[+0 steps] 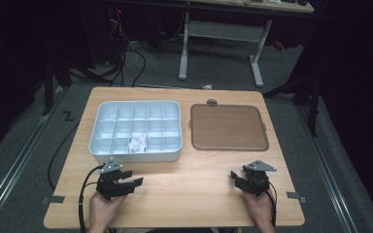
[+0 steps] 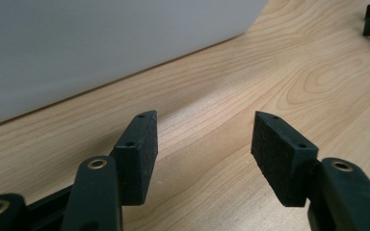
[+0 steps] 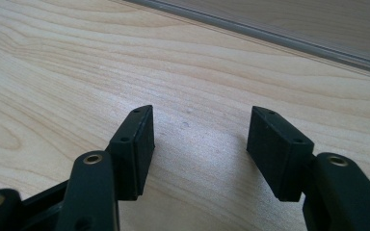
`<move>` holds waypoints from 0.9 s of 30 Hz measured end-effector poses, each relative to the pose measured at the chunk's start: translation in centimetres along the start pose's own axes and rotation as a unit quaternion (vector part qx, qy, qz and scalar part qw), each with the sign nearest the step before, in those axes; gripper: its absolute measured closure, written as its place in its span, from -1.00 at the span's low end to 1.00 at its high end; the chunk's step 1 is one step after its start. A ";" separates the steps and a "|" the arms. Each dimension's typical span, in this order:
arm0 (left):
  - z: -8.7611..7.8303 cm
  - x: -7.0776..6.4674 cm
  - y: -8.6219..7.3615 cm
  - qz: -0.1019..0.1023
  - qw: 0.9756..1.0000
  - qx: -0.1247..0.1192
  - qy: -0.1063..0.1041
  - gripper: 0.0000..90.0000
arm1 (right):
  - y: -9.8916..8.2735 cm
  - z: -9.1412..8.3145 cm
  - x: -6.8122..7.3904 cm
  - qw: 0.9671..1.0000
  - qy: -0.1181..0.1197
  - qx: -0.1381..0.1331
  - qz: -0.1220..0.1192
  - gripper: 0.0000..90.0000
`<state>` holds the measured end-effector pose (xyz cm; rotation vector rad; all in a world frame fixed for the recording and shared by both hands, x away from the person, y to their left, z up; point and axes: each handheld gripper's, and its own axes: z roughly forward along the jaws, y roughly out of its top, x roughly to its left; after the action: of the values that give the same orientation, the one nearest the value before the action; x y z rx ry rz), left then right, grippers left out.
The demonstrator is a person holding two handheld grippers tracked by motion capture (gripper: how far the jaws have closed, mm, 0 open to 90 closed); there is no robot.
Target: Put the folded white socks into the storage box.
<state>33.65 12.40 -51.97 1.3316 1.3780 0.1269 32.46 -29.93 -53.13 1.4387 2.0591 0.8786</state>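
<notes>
- At the near edge of the table [image 1: 213, 194], the left gripper [image 1: 128, 182] lay low with its jaws spread wide and nothing between them; its own view showed bare wood between the pads [image 2: 142, 154].
- The right gripper [image 1: 237, 178] rested well apart at the other near corner, its jaws just as wide and empty over plain wood.
- The step looked like an opening one: neither hand had taken anything up.
- Just beyond the left gripper stood the white divided box [image 1: 136, 153], its near wall close ahead; a small white crumpled piece [image 1: 138, 142] sat in a front-row compartment.
- The brown tray [image 1: 228, 127] lay beside the box, ahead of the right gripper.
- The next move probably called for lifting over the box wall, then descending into that narrow cell.
- The table's front strip offered free room; the dividers left little.
</notes>
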 end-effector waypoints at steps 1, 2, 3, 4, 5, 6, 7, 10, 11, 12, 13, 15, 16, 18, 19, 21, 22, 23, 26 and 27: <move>0.0 0.0 0.0 0.000 1.000 0.000 0.000 -0.04 | 0.0 0.0 0.0 1.000 0.000 0.000 0.000 -0.04; 0.1 0.0 -0.2 0.004 1.000 0.001 0.000 -0.04 | 0.0 0.0 0.0 1.000 0.000 0.000 0.000 -0.04; 0.3 -0.1 -0.4 0.006 1.000 -0.001 0.001 -0.04 | 0.0 0.0 0.0 1.000 0.000 0.000 0.000 -0.04; 0.3 -0.1 -0.5 0.008 1.000 -0.002 0.001 -0.04 | 0.0 0.0 0.0 1.000 0.000 0.000 0.000 -0.04; 0.4 -0.1 -0.6 0.010 1.000 -0.004 0.002 -0.04 | 0.0 0.0 0.0 1.000 0.000 0.000 0.000 -0.04; 0.4 -0.1 -0.7 0.017 1.000 -0.007 0.002 -0.04 | 0.0 0.0 0.0 1.000 0.000 0.000 0.000 -0.04; 0.5 -0.2 -0.9 0.019 1.000 -0.007 0.002 -0.04 | 0.0 0.0 0.0 1.000 0.000 0.000 0.000 -0.04; 0.8 -0.2 -1.3 0.029 1.000 -0.009 0.003 -0.03 | 0.0 0.0 0.0 1.000 0.000 0.000 0.000 -0.04; 0.9 -0.3 -1.4 0.030 0.999 -0.011 0.004 -0.03 | 0.0 0.0 0.0 1.000 0.000 0.000 0.000 -0.04; 1.0 -0.3 -1.5 0.032 0.999 -0.013 0.004 -0.03 | 0.0 0.0 0.0 1.000 0.000 0.000 0.000 -0.04; 1.0 -0.3 -1.5 0.035 0.999 -0.014 0.005 -0.03 | 0.0 0.0 0.0 1.000 0.000 0.000 0.000 -0.04; 1.2 -0.3 -1.6 0.039 0.999 -0.018 0.007 -0.03 | 0.0 0.0 0.0 1.000 0.000 0.000 0.000 -0.04; 1.2 -0.3 -1.7 0.039 0.999 -0.019 0.007 -0.03 | 0.0 0.0 0.0 1.000 0.000 0.000 0.000 -0.04; 1.4 -0.3 -1.8 0.041 0.999 -0.022 0.010 -0.03 | 0.0 0.0 0.0 1.000 0.000 0.000 0.000 -0.04; 1.5 -0.3 -1.8 0.044 0.999 -0.022 0.012 -0.03 | 0.0 0.0 0.0 1.000 0.000 0.000 0.000 -0.04; 1.6 -0.3 -2.0 0.048 0.998 -0.024 0.017 -0.04 | 0.0 0.0 0.0 1.000 0.000 0.000 0.000 -0.04; 1.7 -0.2 -2.1 0.052 0.998 -0.020 0.021 -0.04 | 0.0 0.0 0.0 1.000 0.000 0.000 0.000 -0.04; 1.8 -0.1 -2.1 0.053 0.998 -0.022 0.021 -0.04 | 0.0 0.0 0.0 1.000 0.000 0.000 0.000 -0.04; 1.8 -0.1 -2.2 0.055 0.998 -0.024 0.022 -0.04 | 0.0 0.0 0.0 1.000 0.000 0.000 0.000 -0.04; 1.9 -0.1 -2.2 0.058 0.998 -0.029 0.025 -0.05 | 0.0 0.0 0.0 1.000 0.000 0.000 0.000 -0.04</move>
<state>33.69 10.38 -54.13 1.3676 1.3296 0.2790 32.46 -29.93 -53.13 1.4393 2.0591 0.8788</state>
